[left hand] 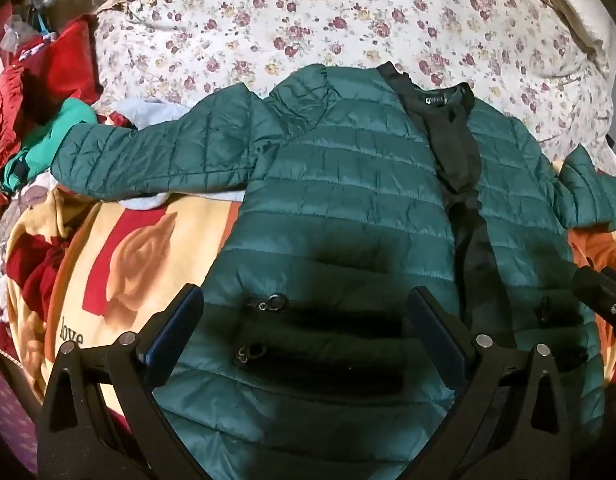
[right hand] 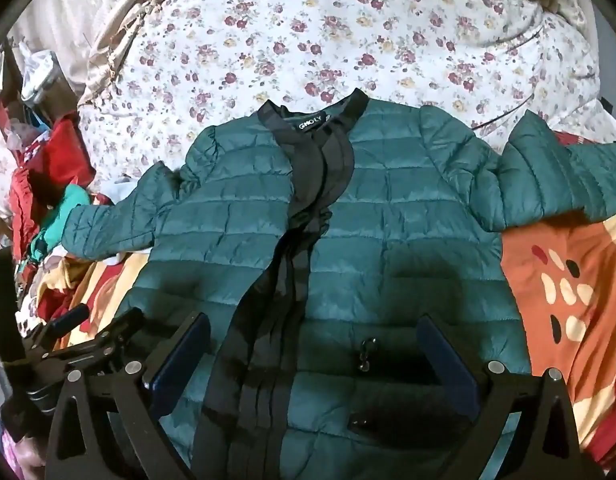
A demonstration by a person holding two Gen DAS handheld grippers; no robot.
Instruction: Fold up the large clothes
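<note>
A dark green quilted puffer jacket (left hand: 348, 184) lies front up on the bed, unzipped, with black lining showing down the middle and both sleeves spread out to the sides. It also shows in the right wrist view (right hand: 388, 208). My left gripper (left hand: 303, 304) is open and empty, hovering above the jacket's lower left panel near its pocket zippers (left hand: 273, 303). My right gripper (right hand: 314, 332) is open and empty above the lower middle of the jacket. The left gripper shows at the left edge of the right wrist view (right hand: 95, 336).
A floral quilt (left hand: 308, 20) lies behind the jacket. An orange and red patterned blanket (left hand: 127, 264) lies under it and shows in the right wrist view (right hand: 560, 280). A heap of red and teal clothes (left hand: 39, 100) sits at the left.
</note>
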